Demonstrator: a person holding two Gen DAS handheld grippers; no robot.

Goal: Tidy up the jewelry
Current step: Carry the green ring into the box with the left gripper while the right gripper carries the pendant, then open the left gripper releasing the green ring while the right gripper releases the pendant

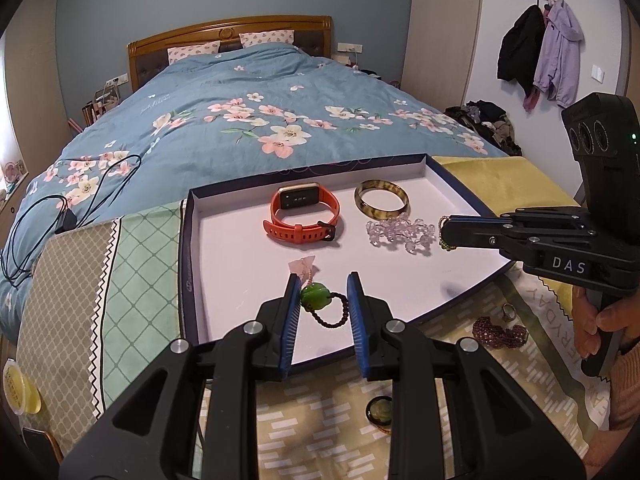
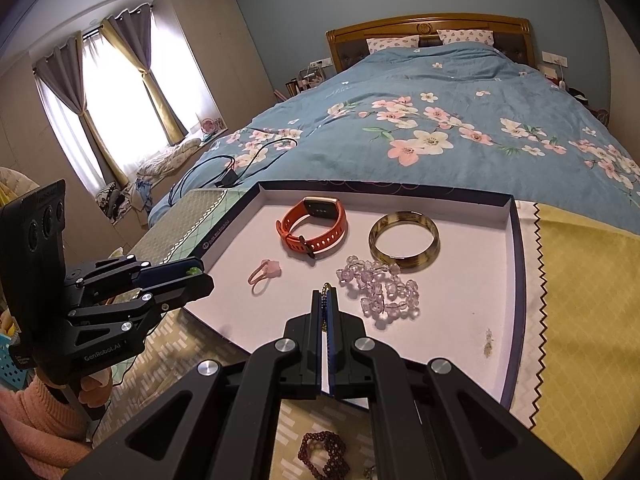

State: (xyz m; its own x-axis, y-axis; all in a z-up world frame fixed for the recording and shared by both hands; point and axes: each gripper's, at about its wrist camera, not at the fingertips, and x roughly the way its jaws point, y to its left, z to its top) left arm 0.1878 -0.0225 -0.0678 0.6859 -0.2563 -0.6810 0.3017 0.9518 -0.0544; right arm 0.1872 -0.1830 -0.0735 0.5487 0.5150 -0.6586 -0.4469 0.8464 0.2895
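A shallow white-lined tray holds an orange smartwatch, an amber bangle, a clear crystal bead bracelet and a small pink piece. My left gripper is open around a green jade charm on a dark bead cord, low over the tray's near edge. My right gripper is shut on a thin gold chain above the tray, beside the crystal bracelet.
A dark red bead bracelet, a ring and a round amber piece lie on the patterned cloth near me. The bed with a floral blue quilt lies behind the tray. A black cable rests on the quilt.
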